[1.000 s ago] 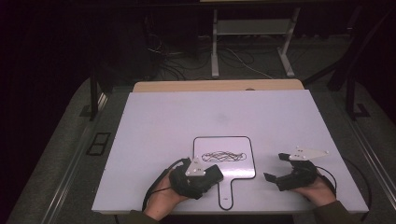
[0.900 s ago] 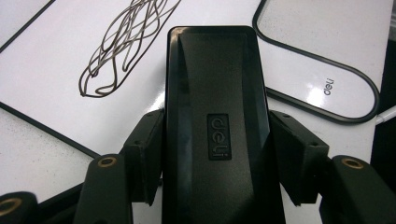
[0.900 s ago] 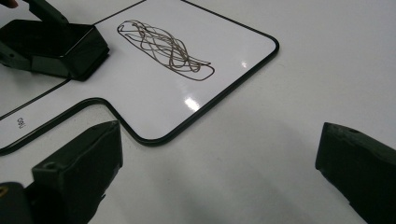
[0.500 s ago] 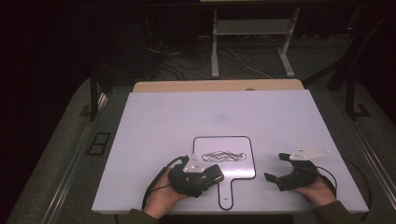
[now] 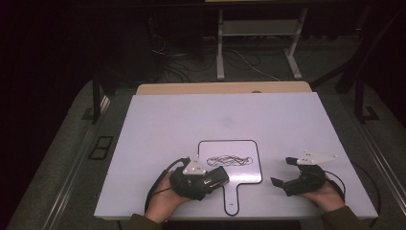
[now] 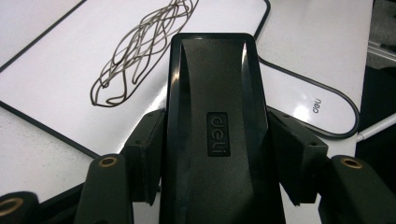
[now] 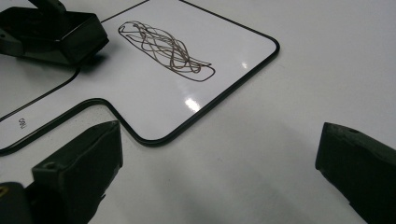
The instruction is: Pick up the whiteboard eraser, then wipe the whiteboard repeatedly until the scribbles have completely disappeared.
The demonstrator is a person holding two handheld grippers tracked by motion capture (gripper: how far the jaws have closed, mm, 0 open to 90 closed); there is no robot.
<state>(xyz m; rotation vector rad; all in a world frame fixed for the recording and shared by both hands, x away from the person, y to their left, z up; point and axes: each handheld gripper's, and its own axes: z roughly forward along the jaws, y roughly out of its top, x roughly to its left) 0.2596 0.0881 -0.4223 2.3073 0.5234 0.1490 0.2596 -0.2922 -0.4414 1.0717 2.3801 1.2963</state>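
Here we grip a black eraser [image 6: 212, 135] between our left gripper's [image 5: 201, 181] jaws, poised at the near-left edge of the paddle-shaped whiteboard [image 5: 249, 170] lying by the bench's [image 5: 191, 120] near edge, presumably to wipe its scribble [image 5: 228, 159]. Our right gripper [image 5: 294, 177] rests alongside, jaws spread and empty.

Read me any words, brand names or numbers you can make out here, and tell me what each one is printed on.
"deli" on the raised badge on top of the black eraser clamped in the left gripper.
"deli" in small grey letters on the handle of the paddle-shaped whiteboard.
The scribble on the board is only tangled lines, not writing.
No numbers are legible.
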